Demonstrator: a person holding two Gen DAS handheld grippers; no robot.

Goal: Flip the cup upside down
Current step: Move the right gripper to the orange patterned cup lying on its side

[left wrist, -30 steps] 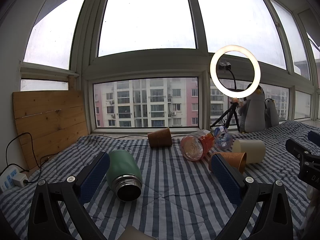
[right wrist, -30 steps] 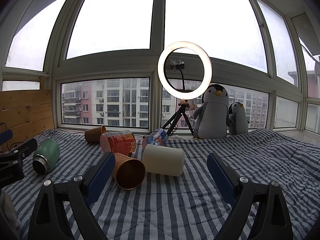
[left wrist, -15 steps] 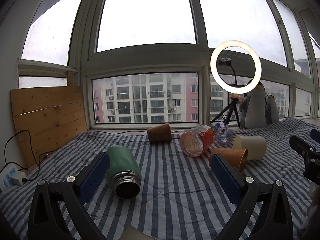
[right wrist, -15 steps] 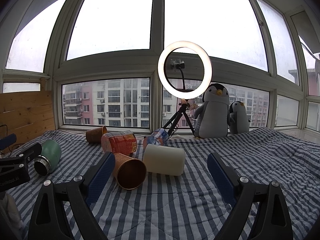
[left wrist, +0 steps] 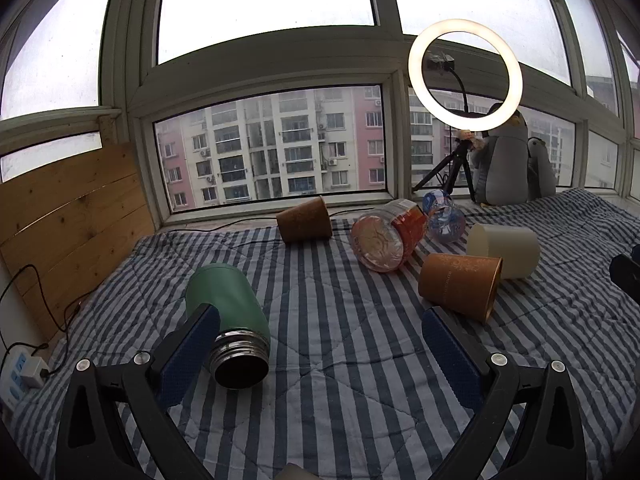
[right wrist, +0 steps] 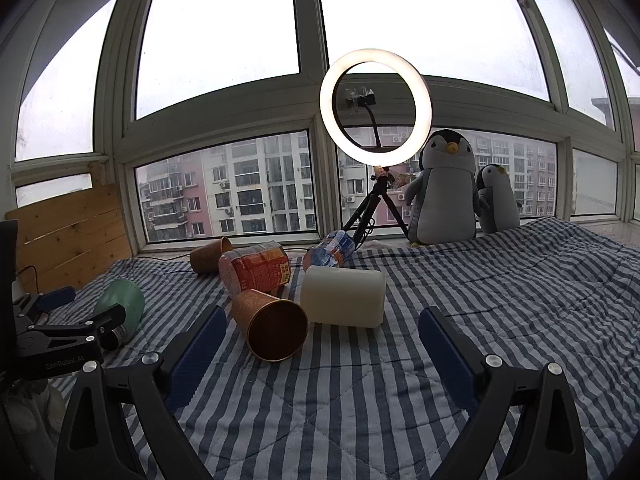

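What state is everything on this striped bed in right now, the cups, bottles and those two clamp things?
Green flask: on its side, uncapped.
Near brown cup: on its side, empty.
Far brown cup: on its side.
Cream cup: on its side.
Orange-label jar: on its side.
Clear bottle: lying down.
Ring light: lit.
Left gripper: open, empty.
Right gripper: open, empty.

Left gripper [left wrist: 320, 354]: black angular frame, triangular cutouts, silver screw heads at the finger joints, dark blue textured pads [left wrist: 188, 356]. Right gripper [right wrist: 322, 354]: same build, same blue pads [right wrist: 448, 354]. White "GenRobot.AI" lettering on the left unit's black body, seen from the right wrist view.
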